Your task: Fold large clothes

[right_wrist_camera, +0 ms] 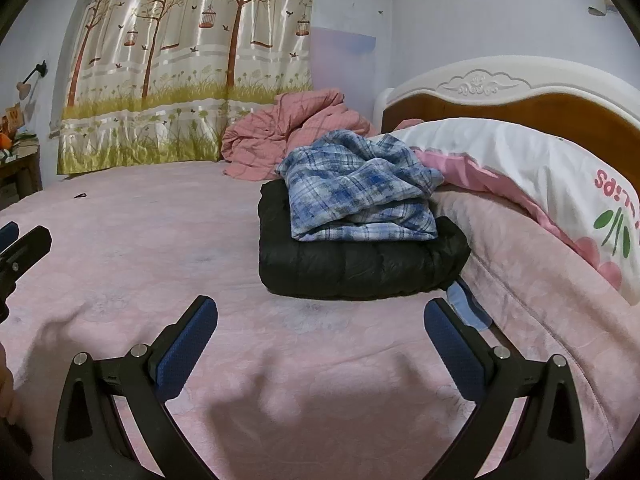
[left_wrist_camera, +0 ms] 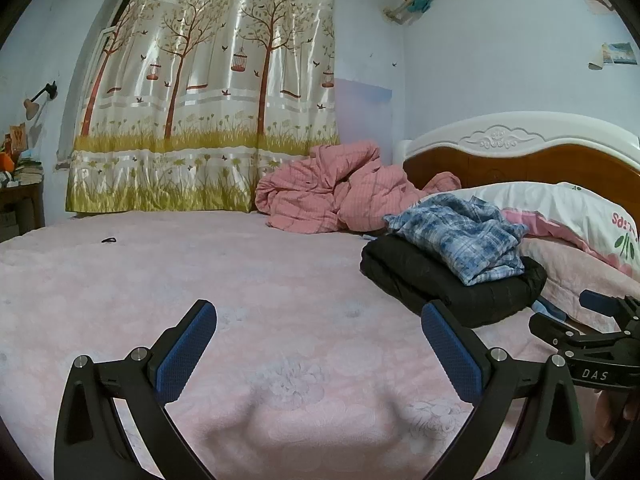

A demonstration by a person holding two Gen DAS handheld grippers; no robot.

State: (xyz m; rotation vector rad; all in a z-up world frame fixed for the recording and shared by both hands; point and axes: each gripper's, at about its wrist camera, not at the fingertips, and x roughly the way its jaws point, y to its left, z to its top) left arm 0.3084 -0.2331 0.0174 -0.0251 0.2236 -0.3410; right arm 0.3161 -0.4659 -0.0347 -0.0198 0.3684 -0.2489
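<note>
A folded black padded jacket lies on the pink bed. On top of it rests a crumpled blue plaid shirt. My left gripper hovers open above bare pink bedding, left of and nearer than the pile. My right gripper is open too, low over the bed, just in front of the jacket. Neither holds anything. The right gripper's body shows at the right edge of the left wrist view; the left gripper's tip shows at the left edge of the right wrist view.
A pink quilt is bunched at the far side by the tree-print curtain. A white and pink pillow lies against the headboard. A small dark item sits on the bedspread. A cluttered side table stands far left.
</note>
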